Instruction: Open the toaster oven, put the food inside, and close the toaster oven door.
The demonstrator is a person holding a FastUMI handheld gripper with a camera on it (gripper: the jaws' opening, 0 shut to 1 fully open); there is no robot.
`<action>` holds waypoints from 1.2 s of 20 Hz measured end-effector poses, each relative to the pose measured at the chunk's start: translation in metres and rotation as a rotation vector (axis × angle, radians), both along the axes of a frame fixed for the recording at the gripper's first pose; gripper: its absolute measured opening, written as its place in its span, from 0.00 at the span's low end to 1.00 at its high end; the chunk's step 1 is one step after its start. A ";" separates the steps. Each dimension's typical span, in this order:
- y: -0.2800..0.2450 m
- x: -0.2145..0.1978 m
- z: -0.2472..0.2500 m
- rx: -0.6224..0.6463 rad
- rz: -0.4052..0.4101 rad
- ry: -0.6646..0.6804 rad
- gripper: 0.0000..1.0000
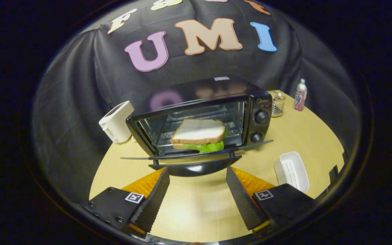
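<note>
Two of the three steps look done. The oven (202, 115) stands on the desk (196, 204) straight ahead of the tool (197, 177), its door (196, 157) swung down flat toward the fingers, and the sandwich (198, 135) — white bread over a green leaf — sits on the rack inside, well beyond the fingertips. What is left, as I judge it, is closing the door.

The tool is released: its fingers stand wide apart with nothing between them but bare desk. The door handle (196, 168) lies just ahead of the fingertips, spanning the gap between them — whether either fingertip touches it I cannot tell. The tool seems well placed to get under the handle and lift.

On writing: there is a small script mark on the oven's control panel above the two knobs (261, 116), too small and blurred to read. A bottle (300, 96) far off ahead to the right carries a coloured label, also unreadable. The white toaster (117, 121) left of the oven and the white tray (292, 170) beside the right finger show no lettering.
</note>
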State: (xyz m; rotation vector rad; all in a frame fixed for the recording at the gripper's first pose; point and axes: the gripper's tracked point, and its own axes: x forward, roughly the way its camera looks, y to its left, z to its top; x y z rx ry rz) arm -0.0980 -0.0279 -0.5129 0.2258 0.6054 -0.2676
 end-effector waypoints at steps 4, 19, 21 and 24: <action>0.005 0.023 0.006 0.007 0.016 -0.019 1.00; -0.013 0.074 0.023 -0.020 0.017 -0.056 1.00; -0.012 0.076 0.021 -0.035 0.036 -0.044 1.00; -0.007 0.069 0.028 -0.049 0.060 -0.046 1.00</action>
